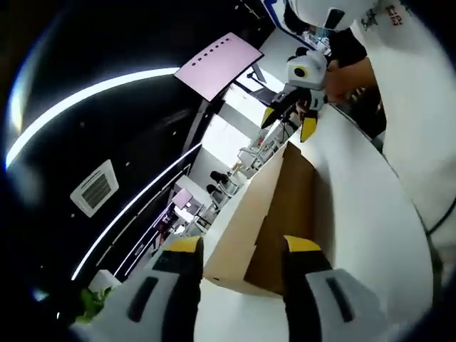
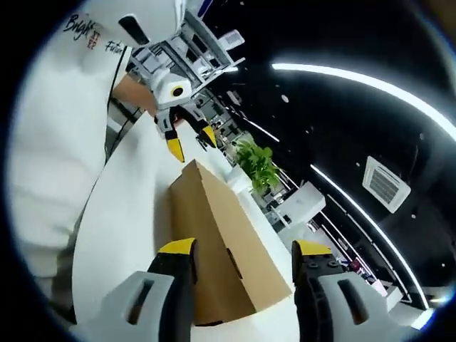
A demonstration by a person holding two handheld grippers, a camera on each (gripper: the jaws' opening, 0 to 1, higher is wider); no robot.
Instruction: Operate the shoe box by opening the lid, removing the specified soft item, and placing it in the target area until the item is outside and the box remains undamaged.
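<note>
My jaws stand parted on both sides, gripping nothing. In the left gripper view the left gripper (image 1: 242, 249) has its yellow-tipped jaws spread either side of the near end of the cardboard shoe box (image 1: 267, 214), which sits on the white bench (image 1: 356, 214). At the far end of the box I see the right gripper (image 1: 299, 114), its jaws apart and its tips just above the box's far corner; I cannot tell whether they touch it.

In the right gripper view the right gripper (image 2: 246, 249) frames the shoe box (image 2: 217, 242) from the opposite end, and the left gripper (image 2: 191, 139) hangs at the far corner with its jaws apart. The lid looks closed, though the fisheye bend makes me unsure. A person in a white shirt (image 2: 64, 142) stands by the bench (image 2: 128, 214). A green plant (image 2: 258, 165) sits beyond the box, to its right.
</note>
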